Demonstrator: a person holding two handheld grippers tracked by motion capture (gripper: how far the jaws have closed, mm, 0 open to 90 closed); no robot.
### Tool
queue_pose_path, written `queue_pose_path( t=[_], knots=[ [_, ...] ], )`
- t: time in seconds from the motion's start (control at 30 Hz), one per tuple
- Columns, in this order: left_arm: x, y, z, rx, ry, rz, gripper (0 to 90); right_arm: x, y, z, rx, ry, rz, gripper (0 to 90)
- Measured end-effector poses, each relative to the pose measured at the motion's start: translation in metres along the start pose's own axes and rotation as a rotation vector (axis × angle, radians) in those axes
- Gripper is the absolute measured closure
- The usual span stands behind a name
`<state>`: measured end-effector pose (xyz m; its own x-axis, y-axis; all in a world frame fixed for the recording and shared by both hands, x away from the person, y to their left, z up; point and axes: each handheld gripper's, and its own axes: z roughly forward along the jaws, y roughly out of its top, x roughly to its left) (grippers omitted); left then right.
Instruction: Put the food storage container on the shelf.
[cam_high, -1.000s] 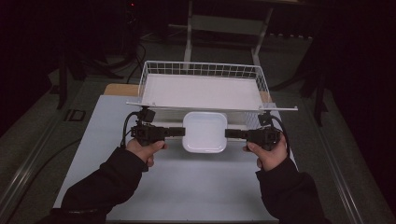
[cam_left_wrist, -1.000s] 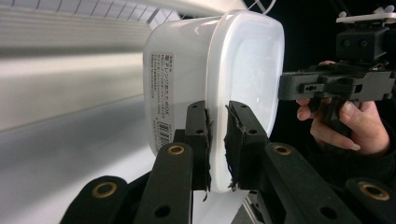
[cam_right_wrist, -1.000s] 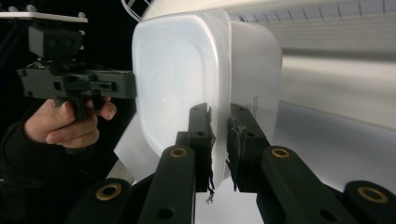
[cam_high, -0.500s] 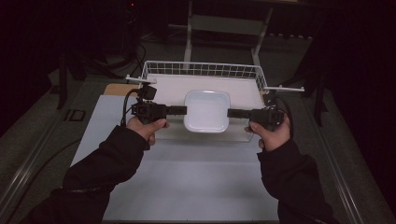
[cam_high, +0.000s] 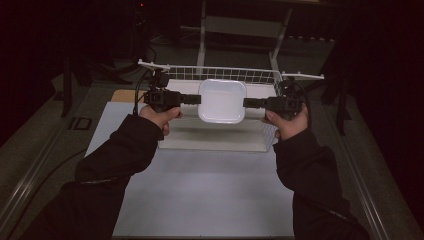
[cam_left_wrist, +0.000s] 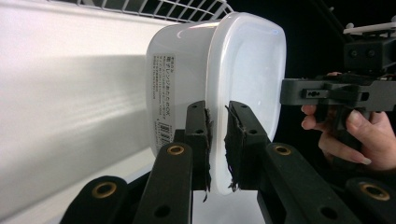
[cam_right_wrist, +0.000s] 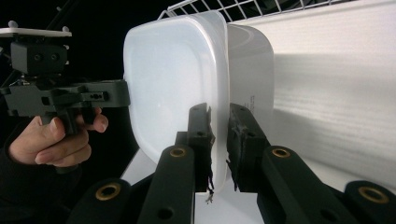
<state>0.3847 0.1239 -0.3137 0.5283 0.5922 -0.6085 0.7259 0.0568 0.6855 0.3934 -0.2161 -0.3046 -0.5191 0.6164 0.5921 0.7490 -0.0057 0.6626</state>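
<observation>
A white, square plastic container (cam_high: 222, 101) with rounded corners hangs in the air above the white wire basket (cam_high: 227, 74). My left gripper (cam_high: 196, 99) is shut on its left rim, my right gripper (cam_high: 248, 102) on its right rim. In the left gripper view the black pads (cam_left_wrist: 200, 135) pinch the thin rim of the container (cam_left_wrist: 243, 70), whose side carries a printed label; the right gripper (cam_left_wrist: 287, 93) meets the far edge. In the right gripper view the right gripper (cam_right_wrist: 218, 114) clamps the rim of the container (cam_right_wrist: 173, 70) the same way, with the left gripper (cam_right_wrist: 122, 96) opposite.
The basket has a white floor (cam_high: 215, 137) and low wire walls; it stands at the far end of a pale mat (cam_high: 200, 195) on the table. A dark frame and floor lie behind the basket. Cables trail from both grippers.
Both hands have carried the container up and away from me, from just before the basket's near wall to above the basket. The grips have stayed the same.
</observation>
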Motion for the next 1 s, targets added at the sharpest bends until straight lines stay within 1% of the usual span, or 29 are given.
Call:
queue_pose_path(
  t=[0.17, 0.23, 0.37, 0.43, 0.5, 0.6, 0.63, 0.73, 0.87, 0.9, 1.0],
  knots=[
    [0.007, 0.012, 0.003, -0.007, -0.005, -0.013, 78.7, -0.004, 0.010, 0.005, -0.002, 0.003, 0.022, 80.1],
    [0.009, 0.014, 0.004, -0.004, -0.004, -0.022, 78.7, -0.007, 0.013, 0.007, -0.003, 0.010, 0.039, 80.1],
    [0.015, 0.017, 0.009, -0.008, -0.014, -0.038, 78.7, -0.012, 0.016, 0.011, -0.006, 0.005, 0.052, 80.1],
    [0.017, 0.018, 0.010, -0.015, -0.006, -0.038, 78.7, -0.012, 0.018, 0.012, -0.007, -0.002, 0.050, 80.1],
    [0.020, 0.020, 0.011, -0.020, -0.010, -0.046, 78.6, -0.012, 0.021, 0.014, -0.003, -0.007, 0.054, 80.1],
    [0.024, 0.022, 0.013, -0.028, -0.013, -0.057, 78.3, -0.014, 0.025, 0.016, -0.002, -0.004, 0.071, 79.9],
    [0.026, 0.024, 0.014, -0.033, -0.015, -0.069, 78.1, -0.015, 0.026, 0.017, -0.001, 0.001, 0.077, 79.7],
    [0.030, 0.026, 0.017, -0.041, -0.018, -0.084, 77.2, -0.018, 0.029, 0.019, -0.008, 0.006, 0.099, 78.7],
    [0.035, 0.028, 0.021, -0.047, -0.026, -0.105, 75.3, -0.021, 0.033, 0.023, -0.022, -0.011, 0.111, 76.8],
    [0.036, 0.028, 0.023, -0.048, -0.020, -0.103, 74.3, -0.022, 0.034, 0.024, -0.027, -0.020, 0.113, 76.5],
    [0.040, 0.028, 0.026, -0.053, -0.019, -0.117, 71.4, -0.023, 0.037, 0.028, -0.034, -0.040, 0.121, 76.3]
  ],
)
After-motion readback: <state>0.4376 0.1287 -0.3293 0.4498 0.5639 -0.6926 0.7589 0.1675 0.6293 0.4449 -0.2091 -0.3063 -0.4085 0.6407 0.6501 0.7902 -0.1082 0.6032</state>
